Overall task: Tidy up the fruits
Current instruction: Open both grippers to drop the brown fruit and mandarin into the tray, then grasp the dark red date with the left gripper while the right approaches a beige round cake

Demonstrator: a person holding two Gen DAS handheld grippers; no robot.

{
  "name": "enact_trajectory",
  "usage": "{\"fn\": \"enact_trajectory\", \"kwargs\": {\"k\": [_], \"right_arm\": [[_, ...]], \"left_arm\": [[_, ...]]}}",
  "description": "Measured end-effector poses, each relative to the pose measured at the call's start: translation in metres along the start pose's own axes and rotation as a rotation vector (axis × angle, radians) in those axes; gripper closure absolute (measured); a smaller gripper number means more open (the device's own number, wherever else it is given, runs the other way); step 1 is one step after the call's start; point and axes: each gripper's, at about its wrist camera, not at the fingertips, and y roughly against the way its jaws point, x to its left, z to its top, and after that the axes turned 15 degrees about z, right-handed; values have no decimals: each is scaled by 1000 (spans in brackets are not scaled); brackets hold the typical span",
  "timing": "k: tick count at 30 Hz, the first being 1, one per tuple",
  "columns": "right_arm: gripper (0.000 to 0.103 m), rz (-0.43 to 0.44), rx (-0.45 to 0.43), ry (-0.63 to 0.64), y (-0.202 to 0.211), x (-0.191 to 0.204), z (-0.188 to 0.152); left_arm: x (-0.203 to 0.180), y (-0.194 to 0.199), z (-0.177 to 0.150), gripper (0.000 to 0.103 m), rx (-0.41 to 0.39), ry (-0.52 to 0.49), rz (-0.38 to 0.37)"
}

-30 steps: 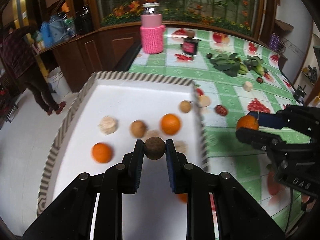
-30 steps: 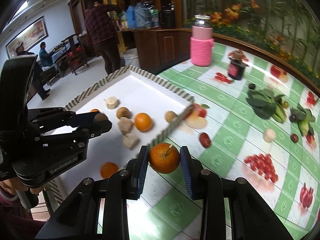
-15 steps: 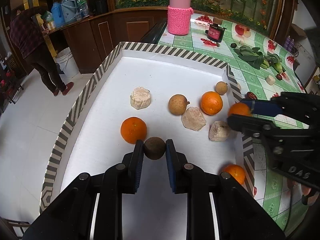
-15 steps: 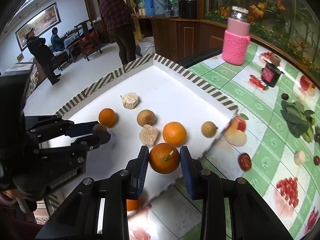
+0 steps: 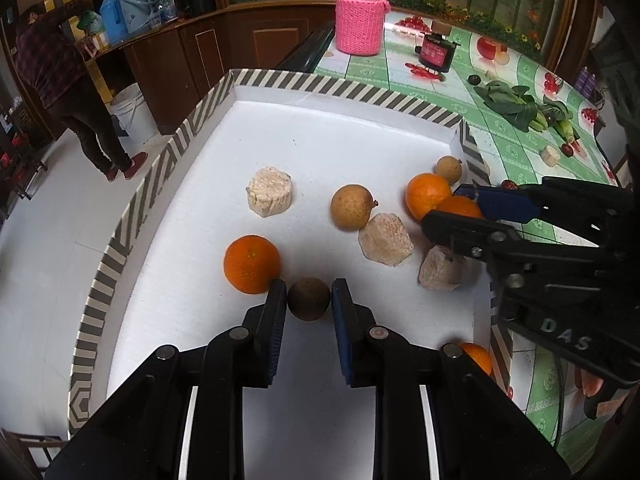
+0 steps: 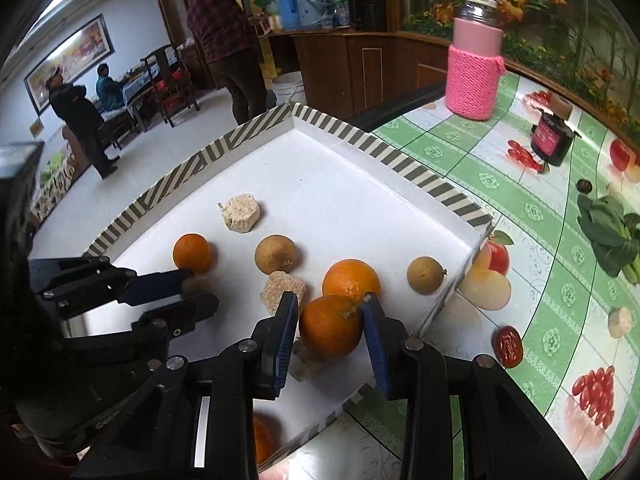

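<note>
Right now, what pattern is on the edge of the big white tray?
Grey-and-cream diagonal stripes on the tray rim, clearest from the left wrist view.

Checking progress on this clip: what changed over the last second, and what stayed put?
The right tool carried its orange from above the tablecloth in over the striped tray. The left tool advanced and lowered its dark brown fruit toward the tray floor. Both grips unchanged; tray fruit and pink jar stayed put.

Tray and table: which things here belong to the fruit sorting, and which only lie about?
Job:
- striped tray
- dark brown fruit in left gripper
- stemmed orange in right gripper
- loose oranges
- tan fruits

Lying about:
- pink jar
- dark jar
- greens
</note>
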Motion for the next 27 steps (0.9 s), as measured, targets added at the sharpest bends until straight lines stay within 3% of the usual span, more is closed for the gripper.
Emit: {"fn": "enact_trajectory", "kwargs": {"k": [3,5,10,17,27], "right_arm": [[65,13,-9,-12,5,-3,-2],[63,17,-21,-15,11,-3,-4],[55,18,-46,-9,28,0,-9],[53,12,-77,-26,50,-2,-21],[51,-45,-91,-67,83,-22,-53]], "left_arm": [[0,0,-1,66,1,-2,2],[1,0,-1,41,-5,8,5],[4,3,-1,40,-19,16,23],[3,9,-3,40,-28,21,17],[-18,30,3,40,-61,13,-64]]}}
